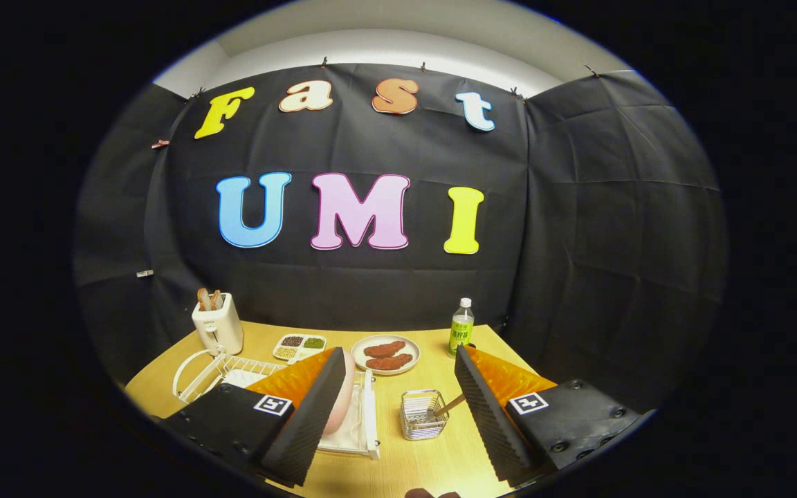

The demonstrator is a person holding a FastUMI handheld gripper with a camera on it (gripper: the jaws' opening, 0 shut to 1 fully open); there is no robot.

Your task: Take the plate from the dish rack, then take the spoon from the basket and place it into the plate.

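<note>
My gripper hangs open above the wooden table, its two fingers wide apart with nothing between them. A pink plate stands on edge in the white wire dish rack, right behind the left finger, which hides most of it. Between the fingers and a little ahead sits a small wire basket. A spoon with a wooden handle leans out of the basket toward the right finger.
A white toaster with bread stands at the back left. A divided tray of beans, a plate with meat pieces and a green-labelled bottle line the far edge. Bare tabletop lies in front of the basket.
</note>
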